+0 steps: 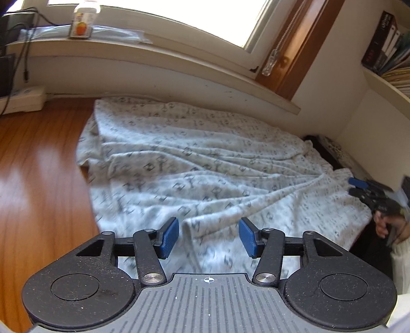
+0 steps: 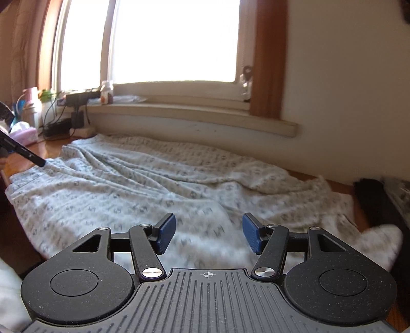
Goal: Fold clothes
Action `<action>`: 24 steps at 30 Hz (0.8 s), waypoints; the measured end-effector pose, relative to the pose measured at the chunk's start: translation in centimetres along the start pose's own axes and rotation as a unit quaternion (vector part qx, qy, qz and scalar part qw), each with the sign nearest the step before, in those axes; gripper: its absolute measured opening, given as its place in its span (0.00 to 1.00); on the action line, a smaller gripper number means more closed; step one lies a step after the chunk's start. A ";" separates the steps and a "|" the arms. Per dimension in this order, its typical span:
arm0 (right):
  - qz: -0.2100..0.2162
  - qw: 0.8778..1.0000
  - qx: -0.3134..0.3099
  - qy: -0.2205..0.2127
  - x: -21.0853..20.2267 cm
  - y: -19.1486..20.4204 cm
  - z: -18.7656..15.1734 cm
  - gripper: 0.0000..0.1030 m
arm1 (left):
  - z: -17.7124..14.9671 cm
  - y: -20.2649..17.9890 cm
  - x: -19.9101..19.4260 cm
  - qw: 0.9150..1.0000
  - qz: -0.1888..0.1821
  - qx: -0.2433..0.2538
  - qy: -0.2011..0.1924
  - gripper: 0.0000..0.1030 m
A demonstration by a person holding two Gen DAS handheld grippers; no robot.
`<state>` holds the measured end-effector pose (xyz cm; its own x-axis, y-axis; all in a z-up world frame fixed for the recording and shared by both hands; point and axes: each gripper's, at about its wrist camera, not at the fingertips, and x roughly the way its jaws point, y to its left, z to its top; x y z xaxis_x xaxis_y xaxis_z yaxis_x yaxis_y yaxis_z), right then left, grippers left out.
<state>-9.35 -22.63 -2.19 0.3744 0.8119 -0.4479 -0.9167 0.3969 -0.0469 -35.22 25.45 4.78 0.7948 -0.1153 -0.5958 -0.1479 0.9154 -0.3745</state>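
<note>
A pale garment (image 1: 194, 164) with a grey printed pattern lies spread and wrinkled on a wooden table (image 1: 38, 164) under a window sill. My left gripper (image 1: 208, 238) hangs open over its near edge; a raised fold of the cloth runs up between the blue pads without touching them. My right gripper (image 2: 209, 235) is also open, low over the garment (image 2: 159, 184) near its right side, with nothing pressed between the pads. In the left wrist view the right gripper (image 1: 356, 188) shows at the cloth's right edge, held by a hand (image 1: 384, 225). The left gripper's finger (image 2: 30, 156) shows at the far left.
The window sill (image 1: 153, 53) carries a bottle with an orange label (image 1: 83, 23). A power strip (image 1: 23, 98) and cables lie at the back left. Books (image 1: 389, 43) fill a shelf on the right. A dark object (image 2: 371, 197) lies beside the garment's right end. Bottles and a tissue pack (image 2: 24, 133) crowd the far left.
</note>
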 end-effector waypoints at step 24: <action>0.068 0.996 0.066 0.003 4.7 -3.3 2.1 0.08 | 1.4 -1.7 -2.0 0.994 -0.003 0.032 -0.105 0.08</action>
<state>-4.29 -19.23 -2.23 0.2474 0.8598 -0.4467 -0.9323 0.3368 0.1319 -35.73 24.62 7.61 0.9019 -0.0443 -0.4296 -0.1100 0.9384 -0.3276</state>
